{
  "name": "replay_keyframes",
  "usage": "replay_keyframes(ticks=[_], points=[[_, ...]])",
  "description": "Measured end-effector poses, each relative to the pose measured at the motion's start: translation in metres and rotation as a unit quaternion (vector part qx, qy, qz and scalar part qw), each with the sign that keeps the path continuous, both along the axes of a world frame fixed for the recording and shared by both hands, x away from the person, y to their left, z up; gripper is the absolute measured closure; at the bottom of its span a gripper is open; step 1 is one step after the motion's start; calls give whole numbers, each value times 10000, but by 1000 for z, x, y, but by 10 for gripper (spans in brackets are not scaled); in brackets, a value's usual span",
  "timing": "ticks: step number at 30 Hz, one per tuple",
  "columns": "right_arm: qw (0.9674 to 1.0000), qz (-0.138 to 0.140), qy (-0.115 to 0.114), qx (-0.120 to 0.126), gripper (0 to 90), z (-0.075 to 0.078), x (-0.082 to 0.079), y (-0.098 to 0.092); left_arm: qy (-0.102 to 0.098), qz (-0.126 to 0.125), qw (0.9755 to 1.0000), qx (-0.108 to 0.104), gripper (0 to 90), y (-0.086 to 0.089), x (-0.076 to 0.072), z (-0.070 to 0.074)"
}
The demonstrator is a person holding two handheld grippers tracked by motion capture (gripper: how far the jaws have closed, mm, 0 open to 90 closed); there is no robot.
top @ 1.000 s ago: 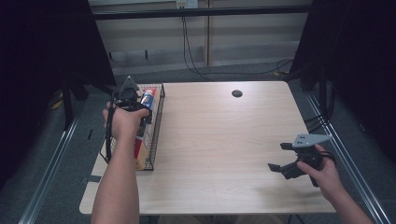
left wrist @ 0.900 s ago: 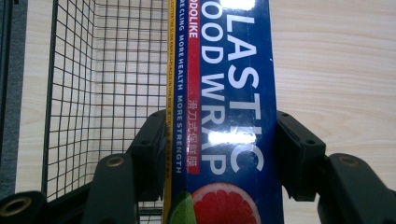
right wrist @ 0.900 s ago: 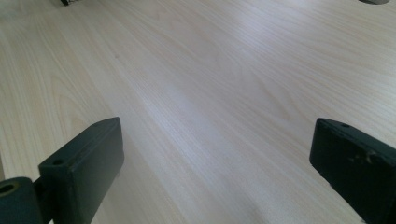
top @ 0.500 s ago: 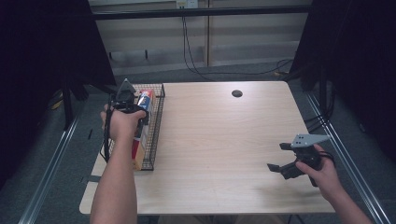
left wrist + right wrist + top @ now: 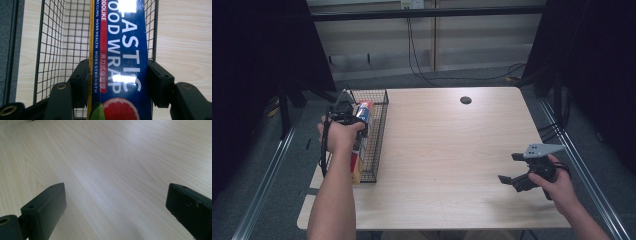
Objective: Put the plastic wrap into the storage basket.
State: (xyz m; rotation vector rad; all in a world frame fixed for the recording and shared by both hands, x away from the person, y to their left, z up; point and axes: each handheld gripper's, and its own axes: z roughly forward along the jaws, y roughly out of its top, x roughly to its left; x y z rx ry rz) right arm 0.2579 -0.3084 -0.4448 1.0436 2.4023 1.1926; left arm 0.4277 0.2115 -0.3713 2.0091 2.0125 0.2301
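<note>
Left gripper (image 5: pixel 357 114): clamped on the plastic wrap box (image 5: pixel 122 60), its pads pressing the two long faces; it hangs over the wire basket (image 5: pixel 382 131) at the table's left edge.
Plastic wrap box: long blue carton, running away from the left gripper down into the basket; in the high view its far end sits between the basket walls.
Handling, as a judgement: probably light and stiff, but thin card that dents under a hard squeeze; the glossy print looks slippery. Gripping across the narrow width, near the middle of its length, should keep it from swinging.
In the way: the basket's wire walls stand close on both sides of the left gripper, so the jaws have little room to spread; another packet lies in the basket nearer the person.
Table (image 5: pixel 452 150): bare pale wood between the two grippers.
Right gripper (image 5: pixel 515 172): jaws wide apart, holding nothing, low over the table, well apart from the basket.
</note>
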Motion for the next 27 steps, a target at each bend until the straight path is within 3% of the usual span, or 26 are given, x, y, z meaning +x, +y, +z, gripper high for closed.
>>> replay_keyframes(ticks=[27], points=[[10000,18,23,-11,27,-1,1,-1,57,100,9999,38,428,0,11,-19]])
